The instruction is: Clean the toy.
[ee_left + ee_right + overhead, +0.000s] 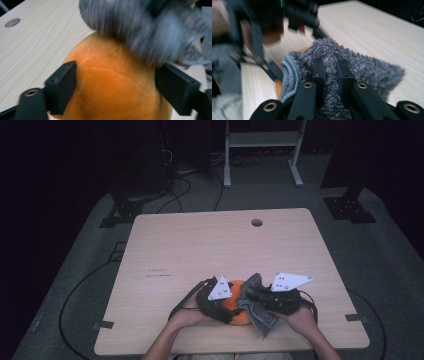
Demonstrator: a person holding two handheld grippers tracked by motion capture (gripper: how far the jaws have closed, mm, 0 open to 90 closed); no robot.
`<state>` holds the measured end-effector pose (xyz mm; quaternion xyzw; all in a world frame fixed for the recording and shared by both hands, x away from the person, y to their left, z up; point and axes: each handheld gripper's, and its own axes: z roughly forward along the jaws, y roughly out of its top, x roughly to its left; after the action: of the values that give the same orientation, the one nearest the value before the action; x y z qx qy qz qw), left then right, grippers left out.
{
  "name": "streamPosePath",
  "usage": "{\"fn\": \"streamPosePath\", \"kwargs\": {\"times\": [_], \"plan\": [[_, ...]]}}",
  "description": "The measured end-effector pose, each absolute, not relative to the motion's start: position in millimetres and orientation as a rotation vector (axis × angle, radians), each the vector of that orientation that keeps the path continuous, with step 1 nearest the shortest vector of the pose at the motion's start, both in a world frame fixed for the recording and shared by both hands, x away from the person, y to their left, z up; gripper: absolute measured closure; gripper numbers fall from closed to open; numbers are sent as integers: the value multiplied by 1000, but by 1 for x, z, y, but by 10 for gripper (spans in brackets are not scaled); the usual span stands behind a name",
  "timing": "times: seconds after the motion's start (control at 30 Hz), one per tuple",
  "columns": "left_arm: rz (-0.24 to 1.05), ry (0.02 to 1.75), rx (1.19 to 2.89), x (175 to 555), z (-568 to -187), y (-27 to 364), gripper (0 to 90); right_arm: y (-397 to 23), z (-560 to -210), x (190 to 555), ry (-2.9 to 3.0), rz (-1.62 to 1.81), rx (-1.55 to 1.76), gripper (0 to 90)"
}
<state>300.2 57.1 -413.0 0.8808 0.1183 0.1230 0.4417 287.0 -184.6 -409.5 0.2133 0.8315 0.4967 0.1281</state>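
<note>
An orange plush ball (235, 304) lies near the table's front edge, between both hands. My left gripper (220, 306) is shut on the orange plush ball (112, 85), one jaw pressing each side of it. A fuzzy grey cloth (255, 305) drapes over the ball's right side and hangs toward the table edge. My right gripper (257, 296) is shut on the grey cloth (352, 62), a fold of it pinched between the jaws. In the left gripper view the grey cloth (150, 27) lies blurred across the top of the ball.
The light wooden table (200, 250) has a round cable hole (257, 222) near its far edge. Dark stands (350, 205) and cables (180, 190) sit on the grey carpet behind it, with a white frame (262, 150) at the back.
</note>
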Motion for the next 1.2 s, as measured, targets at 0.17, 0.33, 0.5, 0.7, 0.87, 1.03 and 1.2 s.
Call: {"fn": "streamPosePath", "kwargs": {"times": [0.17,0.33,0.5,0.7,0.87,1.03,1.2], "plan": [[239,350,2204,309,-415,69,86,-194,-414,290,2407,1464,663,793],[235,344,2190,308,-421,68,204,-202,-418,294,2414,1439,682,793],[281,338,2181,303,-415,58,246,-212,-409,291,2387,1446,722,793],[311,284,2186,295,-409,51,198,-193,-400,287,2392,1477,617,793],[242,378,2192,306,-411,62,85,-200,-409,290,2401,1503,646,794],[199,390,2195,309,-418,61,150,-204,-412,292,2411,1488,654,793],[221,369,2180,306,-415,60,198,-217,-406,294,2392,1443,704,793]]}}
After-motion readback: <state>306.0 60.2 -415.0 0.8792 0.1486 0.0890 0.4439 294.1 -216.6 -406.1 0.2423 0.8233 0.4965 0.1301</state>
